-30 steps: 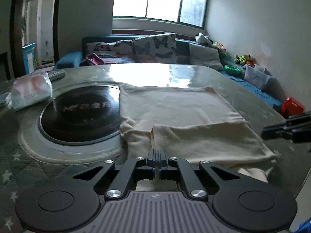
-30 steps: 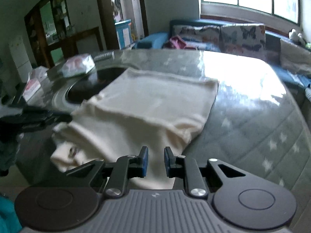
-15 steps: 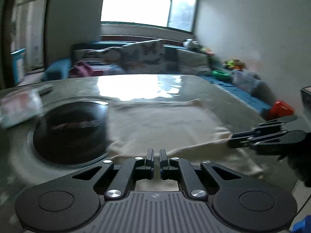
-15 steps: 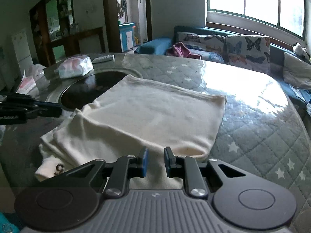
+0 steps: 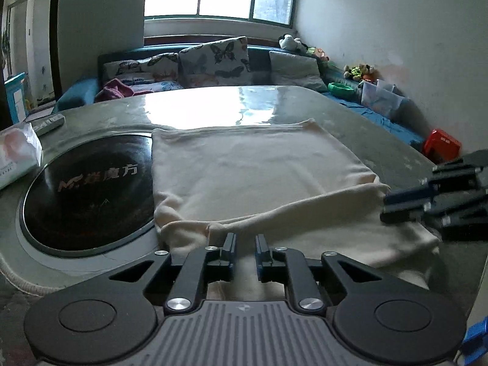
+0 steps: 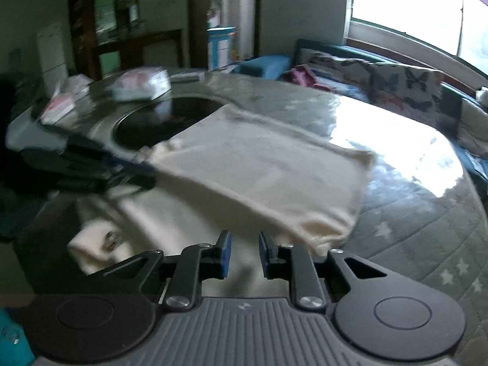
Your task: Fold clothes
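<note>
At far left we see a tissue pack (image 5: 18,149) and the dark round hotplate (image 5: 88,189) set into the table (image 5: 360,128); the cream garment (image 5: 250,167) overlaps the plate's right edge and lies part-folded, a doubled near band drawn across it. We judge that it lies here so both near corners are within reach.

Next, the left claw (image 5: 244,248) hangs over the near left edge of the band. Its jaws are opening, a narrow gap between them, with cloth beneath them but nothing pinched. We read this as letting go of a finished fold.

At right, the right claw (image 6: 244,251) hangs over the near right edge. Its jaws are also opening, slightly parted and empty.

Only the left wrist view shows the printing on the hotplate and the toys along the sofa (image 5: 213,61). Only the right wrist view, though blurred, shows the garment's tucked lower layer (image 6: 100,241) sticking out at near left, with a small dark detail we cannot identify, and the table's quilted starred cover (image 6: 421,238).
</note>
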`<control>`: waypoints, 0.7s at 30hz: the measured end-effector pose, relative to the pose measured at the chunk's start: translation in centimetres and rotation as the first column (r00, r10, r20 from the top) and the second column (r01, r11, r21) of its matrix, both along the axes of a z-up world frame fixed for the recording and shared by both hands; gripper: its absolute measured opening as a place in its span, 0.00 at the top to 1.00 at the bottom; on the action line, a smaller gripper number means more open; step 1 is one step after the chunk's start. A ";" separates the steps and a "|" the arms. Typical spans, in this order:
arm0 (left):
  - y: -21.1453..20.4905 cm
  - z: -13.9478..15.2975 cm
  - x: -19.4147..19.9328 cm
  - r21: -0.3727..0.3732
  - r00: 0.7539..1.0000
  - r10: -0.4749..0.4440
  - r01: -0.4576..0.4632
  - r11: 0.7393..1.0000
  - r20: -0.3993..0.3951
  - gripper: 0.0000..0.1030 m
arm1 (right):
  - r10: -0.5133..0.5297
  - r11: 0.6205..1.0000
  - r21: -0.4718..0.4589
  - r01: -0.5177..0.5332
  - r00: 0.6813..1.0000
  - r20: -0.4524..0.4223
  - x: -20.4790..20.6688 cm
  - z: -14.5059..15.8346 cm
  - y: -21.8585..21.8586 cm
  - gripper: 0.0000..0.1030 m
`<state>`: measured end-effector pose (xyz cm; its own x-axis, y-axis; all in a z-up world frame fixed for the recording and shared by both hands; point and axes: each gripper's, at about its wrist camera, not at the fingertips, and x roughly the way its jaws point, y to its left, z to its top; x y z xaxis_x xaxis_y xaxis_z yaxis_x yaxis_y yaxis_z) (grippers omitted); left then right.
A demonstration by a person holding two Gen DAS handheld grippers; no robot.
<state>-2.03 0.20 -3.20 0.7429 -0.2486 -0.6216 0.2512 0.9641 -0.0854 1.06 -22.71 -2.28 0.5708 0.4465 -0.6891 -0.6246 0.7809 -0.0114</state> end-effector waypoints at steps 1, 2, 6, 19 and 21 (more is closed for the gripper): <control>-0.1 0.1 -0.2 0.005 1.000 -0.005 0.005 1.000 0.003 0.83 | 0.015 1.000 -0.004 -0.015 1.000 -0.003 -0.4 -0.1 0.2 0.79; -0.1 0.3 -0.6 0.015 1.000 -0.013 0.013 1.000 0.008 0.81 | 0.020 1.000 -0.017 -0.020 1.000 0.000 -0.9 -0.3 0.3 0.78; -0.2 1.2 -2.4 0.053 0.998 -0.051 0.049 0.997 0.031 0.74 | 0.042 0.998 -0.048 -0.040 0.998 0.047 -2.8 0.0 0.3 0.77; -1.0 1.0 -10.0 0.292 0.952 -0.295 0.259 0.921 0.087 0.62 | 0.094 0.993 -0.081 -0.089 0.994 0.059 -5.2 1.2 -0.3 0.69; -1.9 0.2 -10.5 0.338 0.936 -0.339 0.289 0.896 0.099 0.61 | 0.119 0.987 -0.119 -0.110 0.990 0.072 -6.0 1.3 -0.5 0.65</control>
